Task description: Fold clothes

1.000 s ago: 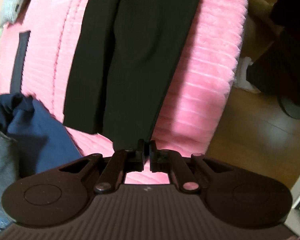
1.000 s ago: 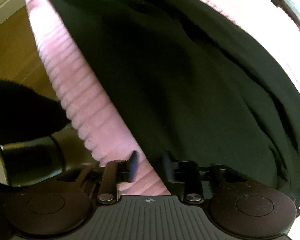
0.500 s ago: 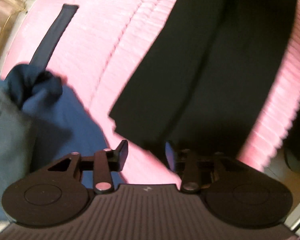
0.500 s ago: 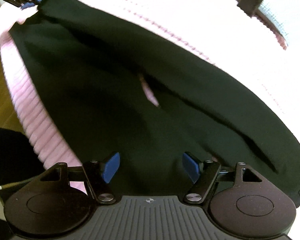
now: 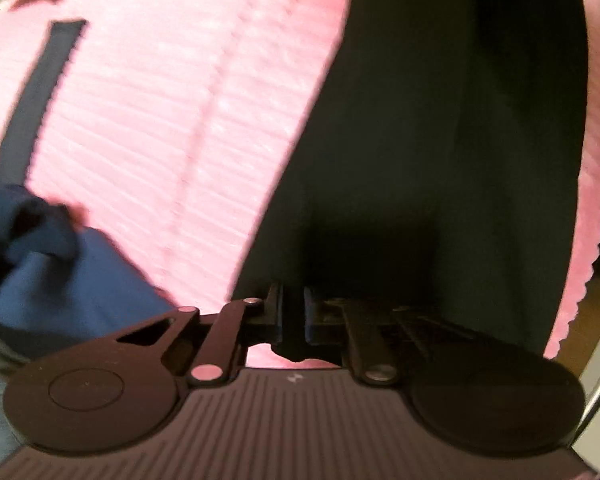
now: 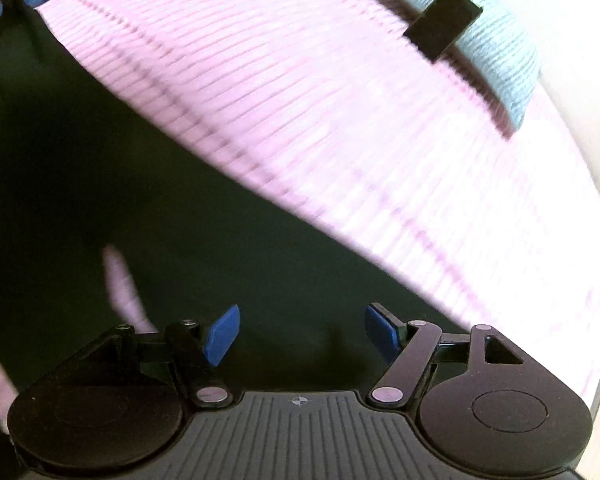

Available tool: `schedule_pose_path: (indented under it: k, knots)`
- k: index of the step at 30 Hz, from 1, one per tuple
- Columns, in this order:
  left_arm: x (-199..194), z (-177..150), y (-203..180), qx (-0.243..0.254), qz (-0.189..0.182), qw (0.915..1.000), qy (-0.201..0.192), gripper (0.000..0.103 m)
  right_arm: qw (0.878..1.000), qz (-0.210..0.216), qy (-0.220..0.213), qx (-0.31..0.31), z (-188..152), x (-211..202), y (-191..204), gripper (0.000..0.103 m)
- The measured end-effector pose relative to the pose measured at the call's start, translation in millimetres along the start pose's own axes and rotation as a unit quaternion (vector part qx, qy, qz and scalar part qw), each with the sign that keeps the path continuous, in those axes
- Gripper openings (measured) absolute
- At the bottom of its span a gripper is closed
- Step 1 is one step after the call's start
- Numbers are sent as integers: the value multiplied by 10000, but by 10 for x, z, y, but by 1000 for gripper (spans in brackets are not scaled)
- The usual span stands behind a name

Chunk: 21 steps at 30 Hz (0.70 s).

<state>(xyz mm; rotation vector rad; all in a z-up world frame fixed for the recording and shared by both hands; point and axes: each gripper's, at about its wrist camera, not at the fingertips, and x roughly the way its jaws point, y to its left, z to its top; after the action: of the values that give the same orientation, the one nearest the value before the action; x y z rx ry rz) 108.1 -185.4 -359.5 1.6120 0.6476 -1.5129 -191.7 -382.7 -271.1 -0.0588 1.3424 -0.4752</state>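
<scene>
Black trousers gripped at one end on a pink ribbed blanket

The left gripper (image 5: 291, 314), jaws just closed, pinches the hem of the black trousers (image 5: 440, 128); the right gripper (image 6: 302, 330) hangs wide open over the same cloth, holding nothing. The trousers lie along the pink blanket (image 5: 172, 112), navy clothing (image 5: 60, 280) beside it, a light-blue knit (image 6: 500, 52) farther off.

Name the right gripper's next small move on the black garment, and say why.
Probably lower the right gripper and close it on the black garment. Its blue pads stand apart above the cloth, while the left gripper, whose jaws just closed, already pinches an edge of the garment on the pink blanket.
</scene>
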Motion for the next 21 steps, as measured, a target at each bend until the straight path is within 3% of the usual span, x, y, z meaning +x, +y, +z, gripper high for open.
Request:
schedule_pose_path:
  k: [7, 9, 13, 15, 17, 21]
  knots:
    - [-715, 83, 372, -723, 908, 9920, -488, 7, 9918, 372, 181, -1209, 216, 575, -572, 72]
    - [-753, 174, 370, -671, 1185, 9898, -413, 7, 9854, 516, 223, -1606, 230, 735, -662, 72]
    - [-739, 328, 304, -635, 1533, 9860, -188, 7, 9707, 1333, 434, -1952, 179, 951, -848, 70]
    - [-737, 389, 234, -629, 1620, 9848, -15, 7, 9677, 1588, 517, -1889, 145, 991, -930, 16]
    - [-784, 417, 187, -749, 1665, 9832, 96, 7, 9724, 1599, 459, -1635, 117, 922, -1043, 3]
    - [-960, 536, 265, -958, 1815, 9785, 175, 7, 9845, 1319, -32, -1152, 134, 516, -1405, 1]
